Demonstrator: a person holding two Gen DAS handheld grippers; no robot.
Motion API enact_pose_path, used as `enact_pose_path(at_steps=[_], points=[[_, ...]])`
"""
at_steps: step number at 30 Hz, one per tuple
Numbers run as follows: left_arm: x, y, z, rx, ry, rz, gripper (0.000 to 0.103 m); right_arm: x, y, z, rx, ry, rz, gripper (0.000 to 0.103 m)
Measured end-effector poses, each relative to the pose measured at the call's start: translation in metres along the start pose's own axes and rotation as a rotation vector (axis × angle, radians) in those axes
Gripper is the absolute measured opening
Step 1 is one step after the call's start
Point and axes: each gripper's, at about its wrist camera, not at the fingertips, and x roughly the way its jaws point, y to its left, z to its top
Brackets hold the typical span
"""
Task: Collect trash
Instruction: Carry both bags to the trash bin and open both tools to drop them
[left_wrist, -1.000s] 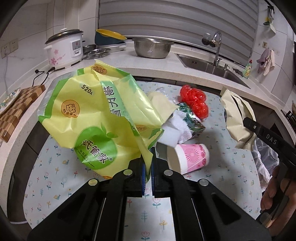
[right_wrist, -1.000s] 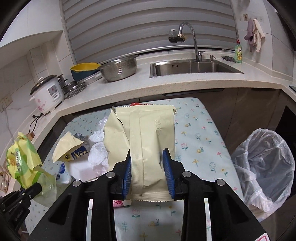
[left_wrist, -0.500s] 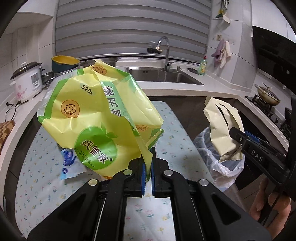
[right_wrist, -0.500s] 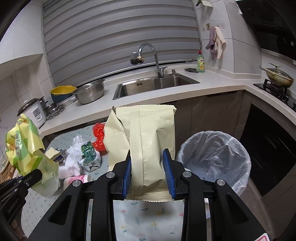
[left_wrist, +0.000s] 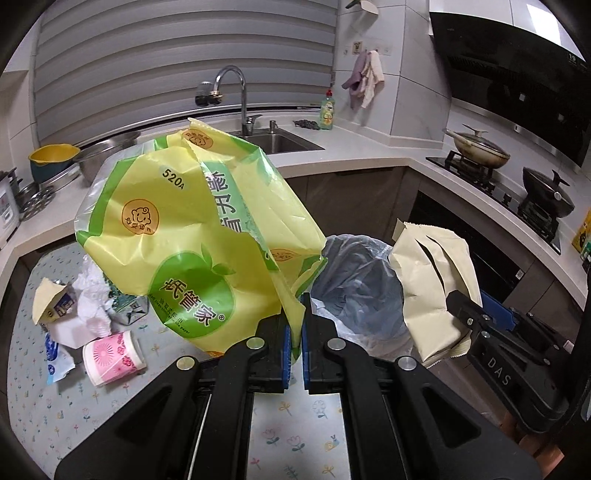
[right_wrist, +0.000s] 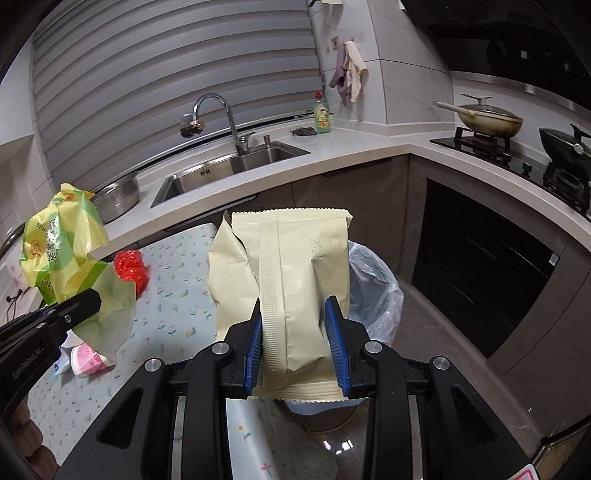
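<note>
Right wrist: cream foil snack bag (right_wrist: 295, 291) pinched in right gripper (right_wrist: 297, 345), above clear-lined trash bin (right_wrist: 373, 284). Left gripper (left_wrist: 294, 341) clamped on crumpled yellow-green plastic wrapper (left_wrist: 192, 236). Best centred over bin mouth before releasing, cream bag first.

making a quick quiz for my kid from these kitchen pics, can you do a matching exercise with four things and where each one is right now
Things:
1. yellow-green plastic bag
2. beige wrapper
3. pink paper cup
4. dish soap bottle

Places:
A. on the counter beside the sink
B. lying on its side on the floral tablecloth
C. pinched in the left claw
D. clamped in the right claw, in front of the lined trash bin

Pairs: 1-C, 2-D, 3-B, 4-A
</note>
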Motion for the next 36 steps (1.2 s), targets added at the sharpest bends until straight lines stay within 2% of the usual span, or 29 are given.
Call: enact_pose_path(at_steps=[9, 17, 25, 28, 30, 31, 32, 34, 36], points=[[0.048, -0.041, 0.006, 0.073, 0.05, -0.053, 0.004, 0.028, -0.042, 0.0, 0.041, 0.037, -0.046, 0.031], [0.109, -0.064, 0.016, 0.141, 0.132, -0.165, 0.004, 0.06, -0.059, -0.001, 0.038, 0.073, -0.109, 0.031], [0.165, -0.074, 0.012, 0.178, 0.212, -0.216, 0.008, 0.091, -0.068, 0.002, 0.03, 0.106, -0.138, 0.031], [0.179, -0.069, 0.011, 0.17, 0.24, -0.238, 0.016, 0.101, -0.066, 0.003, 0.03, 0.109, -0.132, 0.034], [0.183, -0.066, 0.011, 0.172, 0.234, -0.221, 0.022, 0.108, -0.063, 0.006, 0.024, 0.112, -0.125, 0.034], [0.184, -0.064, 0.011, 0.172, 0.228, -0.213, 0.029, 0.113, -0.061, 0.008, 0.008, 0.122, -0.137, 0.034], [0.185, -0.062, 0.012, 0.17, 0.225, -0.205, 0.041, 0.115, -0.059, 0.009, 0.009, 0.107, -0.122, 0.035], [0.183, -0.055, 0.014, 0.154, 0.211, -0.193, 0.053, 0.121, -0.055, 0.011, 0.002, 0.108, -0.113, 0.039], [0.179, -0.049, 0.016, 0.145, 0.191, -0.176, 0.057, 0.124, -0.05, 0.016, -0.002, 0.099, -0.107, 0.049]])
